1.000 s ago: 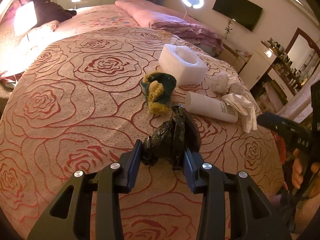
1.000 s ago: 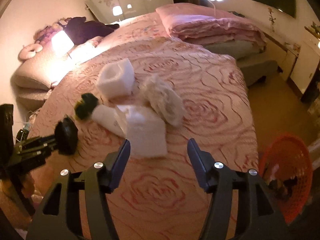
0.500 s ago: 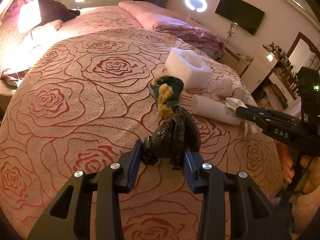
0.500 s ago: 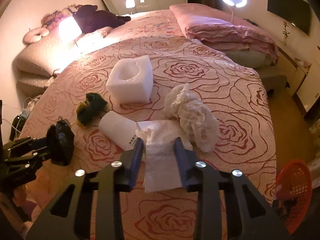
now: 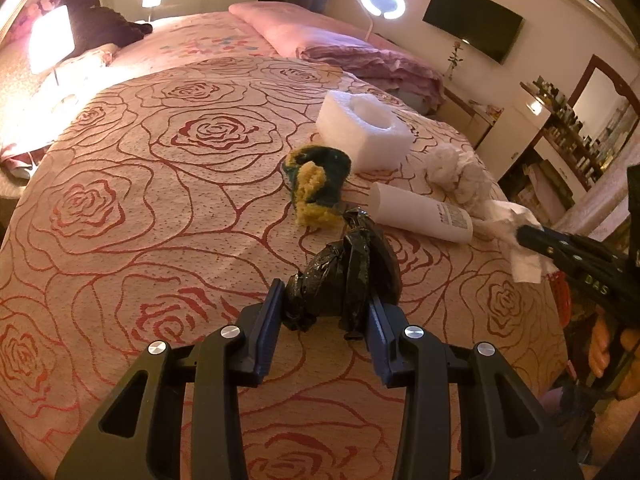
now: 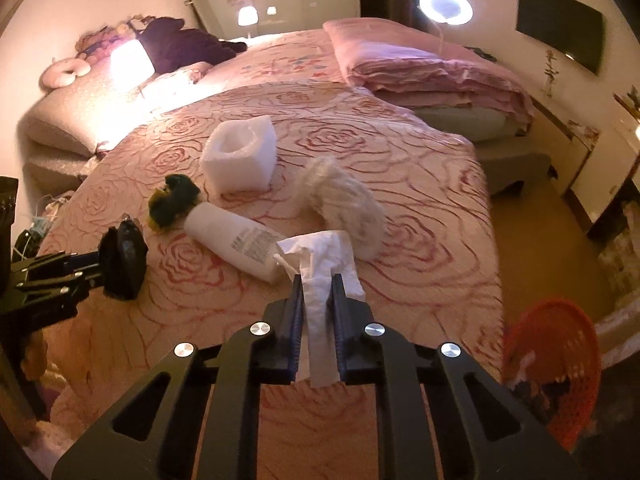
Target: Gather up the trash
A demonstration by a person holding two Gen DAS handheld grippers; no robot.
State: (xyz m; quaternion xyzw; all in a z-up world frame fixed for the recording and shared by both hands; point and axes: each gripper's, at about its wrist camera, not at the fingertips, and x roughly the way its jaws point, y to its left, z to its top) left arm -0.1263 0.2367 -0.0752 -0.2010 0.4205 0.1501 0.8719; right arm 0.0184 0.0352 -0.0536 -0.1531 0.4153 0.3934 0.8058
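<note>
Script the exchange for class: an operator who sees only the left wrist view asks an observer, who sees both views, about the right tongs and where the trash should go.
Operator: The right tongs touch the tissue, but I can't see how the jaws stand. Are they closed?
Observer: Yes. In the right wrist view both fingers pinch a strip of the tissue between them.
Operator: My left tongs hold the black bag. Where could it go?
Observer: An orange basket stands on the floor beside the bed, low on the right of the right wrist view, with something already in it.
</note>
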